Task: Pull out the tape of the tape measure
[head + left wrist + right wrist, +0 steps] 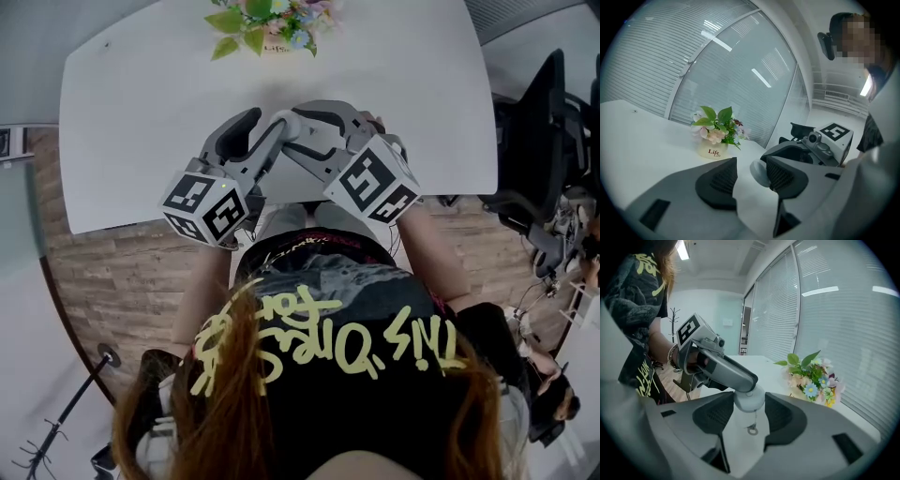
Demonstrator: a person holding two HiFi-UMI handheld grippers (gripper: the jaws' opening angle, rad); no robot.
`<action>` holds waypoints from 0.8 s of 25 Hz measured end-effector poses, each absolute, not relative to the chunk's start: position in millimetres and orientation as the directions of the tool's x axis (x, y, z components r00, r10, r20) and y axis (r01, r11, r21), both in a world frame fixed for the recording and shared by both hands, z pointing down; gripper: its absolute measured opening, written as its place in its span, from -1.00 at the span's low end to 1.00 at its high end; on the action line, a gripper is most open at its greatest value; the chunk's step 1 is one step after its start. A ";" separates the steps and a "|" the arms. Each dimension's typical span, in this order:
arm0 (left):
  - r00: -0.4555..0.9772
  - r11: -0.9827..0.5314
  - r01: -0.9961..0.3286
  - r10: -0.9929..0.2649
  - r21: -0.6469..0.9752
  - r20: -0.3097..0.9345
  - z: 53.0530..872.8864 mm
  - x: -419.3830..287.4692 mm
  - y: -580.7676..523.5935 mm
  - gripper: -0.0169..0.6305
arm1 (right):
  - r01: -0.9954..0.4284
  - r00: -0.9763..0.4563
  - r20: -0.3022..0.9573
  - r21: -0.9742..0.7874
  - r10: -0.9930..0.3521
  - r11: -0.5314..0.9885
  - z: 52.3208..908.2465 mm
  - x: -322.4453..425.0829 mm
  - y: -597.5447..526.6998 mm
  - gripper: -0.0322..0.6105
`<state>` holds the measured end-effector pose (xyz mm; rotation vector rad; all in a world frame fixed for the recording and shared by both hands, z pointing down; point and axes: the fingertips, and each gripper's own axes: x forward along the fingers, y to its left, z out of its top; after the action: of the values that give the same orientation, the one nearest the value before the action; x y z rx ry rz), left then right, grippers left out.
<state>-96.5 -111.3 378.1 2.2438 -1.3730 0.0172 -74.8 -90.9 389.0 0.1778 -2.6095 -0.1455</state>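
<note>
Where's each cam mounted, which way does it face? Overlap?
Head view: on the person's head, steeply down at the table; hair, shirt, forearms show.
Left gripper view: rides the left gripper, looks along its fingers toward the flower pot; shirt at right.
Right gripper view: rides the right gripper, fingers closed on the tape measure; shirt, hand at left.
Shared: all three show the flower pot; each gripper view shows the other gripper.

Left tool (749,178) jaws apart, tip-to-tip with right tool (749,414) clamped on tape measure (749,399)
</note>
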 end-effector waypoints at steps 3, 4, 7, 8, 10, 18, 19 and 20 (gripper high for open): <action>0.508 -0.370 -0.816 -0.825 0.444 0.246 376.0 -94.3 -111.7 -0.41 | -0.093 -0.864 0.479 0.147 -0.154 0.985 386.5 -74.5 -90.9 -0.24; 0.514 -0.373 -0.810 -0.823 0.454 0.242 376.0 -93.4 -111.8 -0.44 | -0.094 -0.862 0.482 0.152 -0.157 0.984 386.5 -73.6 -91.6 -0.24; 0.537 -0.379 -0.783 -0.812 0.493 0.229 376.0 -89.5 -111.9 -0.52 | -0.095 -0.864 0.479 0.149 -0.156 0.984 386.9 -72.7 -92.2 -0.24; 0.545 -0.380 -0.771 -0.809 0.511 0.221 375.6 -88.6 -111.7 -0.55 | -0.093 -0.869 0.471 0.144 -0.150 0.985 386.3 -73.3 -91.5 -0.23; 0.558 -0.379 -0.744 -0.806 0.551 0.199 374.2 -87.5 -111.6 -0.58 | -0.093 -0.876 0.459 0.141 -0.148 0.986 384.0 -73.4 -91.3 -0.24; 0.573 -0.353 -0.686 -0.801 0.636 0.174 377.9 -89.5 -114.8 -0.50 | -0.113 -0.878 0.445 0.160 -0.174 0.981 383.5 -69.2 -96.2 -0.23; 0.580 -0.352 -0.675 -0.796 0.648 0.172 379.1 -89.0 -115.2 -0.48 | -0.113 -0.882 0.437 0.161 -0.174 0.980 382.9 -69.6 -96.5 -0.24; 0.589 -0.352 -0.663 -0.790 0.660 0.172 380.5 -87.8 -115.4 -0.47 | -0.112 -0.886 0.430 0.164 -0.173 0.980 382.6 -70.4 -96.5 -0.24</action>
<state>-87.8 -115.4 380.5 2.1111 -1.1480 -0.2288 -70.4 -96.5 382.6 0.2028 -2.6699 -0.1856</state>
